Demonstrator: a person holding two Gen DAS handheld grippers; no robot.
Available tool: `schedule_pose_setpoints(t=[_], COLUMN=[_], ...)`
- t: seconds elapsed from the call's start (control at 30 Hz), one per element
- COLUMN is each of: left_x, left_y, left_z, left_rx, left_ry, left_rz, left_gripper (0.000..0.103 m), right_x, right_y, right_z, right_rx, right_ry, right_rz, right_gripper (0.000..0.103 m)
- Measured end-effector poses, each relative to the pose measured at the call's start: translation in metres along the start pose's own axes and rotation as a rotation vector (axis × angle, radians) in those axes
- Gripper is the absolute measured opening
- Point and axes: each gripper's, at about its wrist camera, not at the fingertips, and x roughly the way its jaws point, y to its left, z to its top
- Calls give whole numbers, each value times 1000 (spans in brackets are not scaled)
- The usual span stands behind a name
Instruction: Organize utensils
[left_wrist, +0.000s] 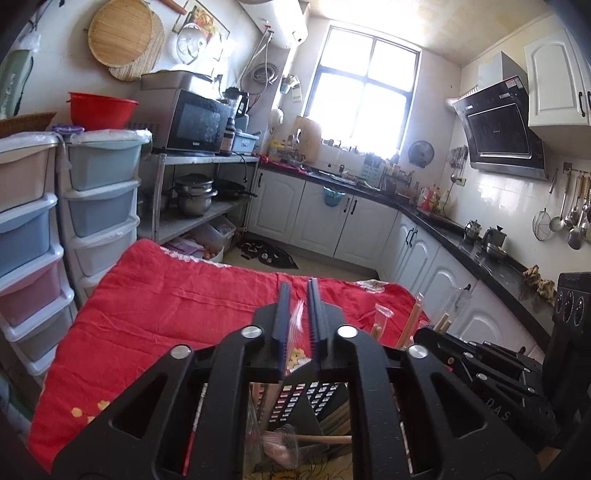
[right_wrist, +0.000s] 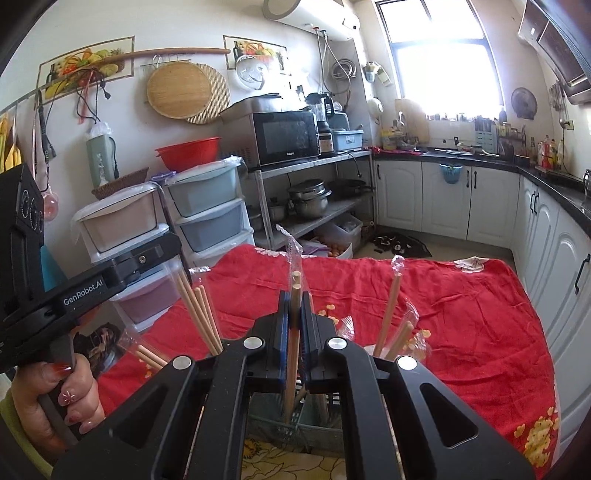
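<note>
This is a home kitchen: white cabinets (left_wrist: 325, 218) run under a dark countertop (left_wrist: 480, 254) below a bright window (left_wrist: 364, 99), with a range hood (left_wrist: 502, 129) on the tiled wall and ladles (left_wrist: 569, 218) hanging beside it. A microwave (right_wrist: 286, 138) sits on a metal rack above pots (right_wrist: 308, 199), next to plastic drawer towers (right_wrist: 210, 210)

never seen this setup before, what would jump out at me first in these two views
The bright red cloth covering the table fills the middle of both views. In front, the right hand-held gripper is shut on a wooden stick in a clear wrapper, standing upright over a basket with more sticks leaning beside it. The left hand-held gripper has a clear wrapper between its fingers.
</note>
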Motion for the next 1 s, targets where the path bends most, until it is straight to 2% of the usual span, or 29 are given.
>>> schedule_pose_setpoints(t=[0.07, 0.13, 0.17, 0.27, 0.3, 0.4, 0.5, 0.77, 1.0], left_x=[-1, -2, -4, -6, -8, -14, -21, -43, -62], left_y=[-1, -1, -1, -1, -1, -2, -3, -4, -6], left_z=[-1, -1, -1, 0, 0, 3, 6, 9, 9], left_rx=[3, 4, 4, 4, 4, 3, 1, -6, -5], left_ry=[2, 4, 5, -3, -5, -10, -17, -36, -48], left_rz=[1, 2, 4, 1, 2, -2, -4, -1, 4], left_gripper=[14, 21, 22, 31, 36, 41, 53, 68, 89], right_x=[-2, -5, -7, -13, -17, -25, -35, -58, -80], right_y=[-2, -4, -5, -8, -9, -13, -16, -17, -15], right_z=[0, 0, 1, 2, 3, 4, 4, 3, 0], right_rx=[12, 18, 20, 28, 30, 35, 37, 27, 8], right_ry=[2, -4, -9, -20, -25, -39, -51, -78, -114], right_rz=[-2, -7, -10, -10, -11, -14, -14, -13, -17], right_gripper=[7, 20, 22, 23, 26, 31, 36, 48, 61])
